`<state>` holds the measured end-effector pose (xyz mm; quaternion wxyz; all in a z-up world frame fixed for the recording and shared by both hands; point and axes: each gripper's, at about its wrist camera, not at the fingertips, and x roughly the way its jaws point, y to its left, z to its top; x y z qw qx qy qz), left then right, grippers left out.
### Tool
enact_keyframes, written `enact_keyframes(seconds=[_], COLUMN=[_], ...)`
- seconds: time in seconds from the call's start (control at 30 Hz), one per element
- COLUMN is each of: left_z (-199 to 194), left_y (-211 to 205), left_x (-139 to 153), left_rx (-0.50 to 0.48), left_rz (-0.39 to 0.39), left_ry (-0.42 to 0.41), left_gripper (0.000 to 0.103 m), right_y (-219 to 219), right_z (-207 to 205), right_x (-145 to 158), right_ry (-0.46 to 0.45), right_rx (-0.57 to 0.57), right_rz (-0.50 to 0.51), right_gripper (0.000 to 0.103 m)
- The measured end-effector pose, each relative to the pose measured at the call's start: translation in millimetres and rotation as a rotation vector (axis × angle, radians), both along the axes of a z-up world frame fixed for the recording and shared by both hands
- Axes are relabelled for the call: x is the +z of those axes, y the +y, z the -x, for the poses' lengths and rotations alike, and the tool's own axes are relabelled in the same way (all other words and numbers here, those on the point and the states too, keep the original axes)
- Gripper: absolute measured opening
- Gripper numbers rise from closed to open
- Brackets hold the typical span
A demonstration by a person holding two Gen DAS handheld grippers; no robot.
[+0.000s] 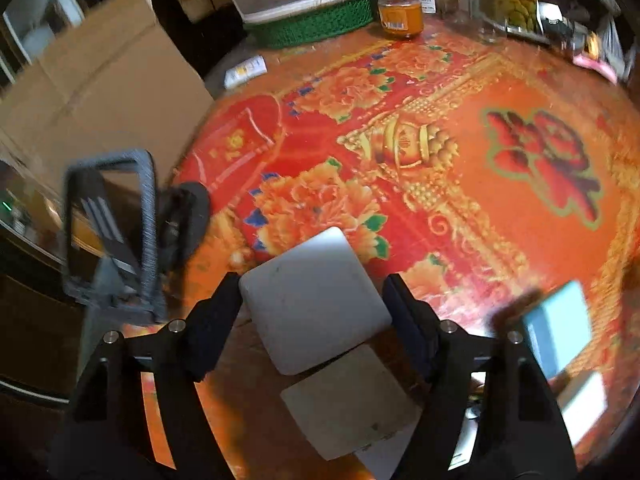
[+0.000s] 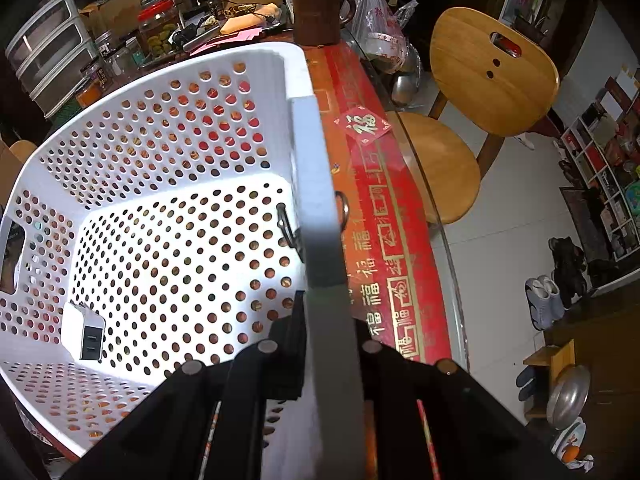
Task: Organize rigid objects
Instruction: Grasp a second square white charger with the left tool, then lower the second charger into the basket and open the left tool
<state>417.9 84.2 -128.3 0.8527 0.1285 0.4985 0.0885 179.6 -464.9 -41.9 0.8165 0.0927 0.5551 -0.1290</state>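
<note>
In the left wrist view my left gripper [image 1: 312, 296] is shut on a flat white square box [image 1: 312, 300], held above the red patterned table [image 1: 440, 128]; its reflection shows below. A blurred blue-and-white box [image 1: 556, 328] lies at the right. In the right wrist view my right gripper [image 2: 328, 320] is shut on a thin grey-white slab [image 2: 316, 200], held edge-on over the right rim of the white perforated basket [image 2: 168, 92]. A white charger plug [image 2: 84, 336] lies on the basket floor at the left.
A dark wire-frame stand [image 1: 112, 232] and cardboard box [image 1: 100, 88] are left of the table. Jars [image 1: 400, 12] and a covered green basket [image 1: 312, 24] stand at the back. A brown mug [image 2: 320, 14], clutter and wooden chair [image 2: 488, 76] surround the basket.
</note>
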Motion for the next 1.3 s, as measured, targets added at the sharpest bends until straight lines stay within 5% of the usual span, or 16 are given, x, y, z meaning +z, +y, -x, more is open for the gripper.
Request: enact_keyframes(seconds=[0.43, 0.87, 1.3], left_z=[51, 145, 184], left_y=[-14, -140, -298], left_x=[54, 166, 147], left_rx=[-0.061, -0.374, -0.6], left_rz=[-0.051, 0.05, -0.066], left_ry=[-0.163, -0.275, -0.201], left_gripper=[0.07, 0.07, 0.07], right_y=[1, 2, 2], right_z=[-1, -1, -2], right_x=[-1, -1, -2], right_ry=[0.005, 0.005, 0.004], right_rx=[0.001, -0.002, 0.002], right_rz=[0.008, 0.007, -0.003], right_gripper=[0.009, 0.009, 0.009])
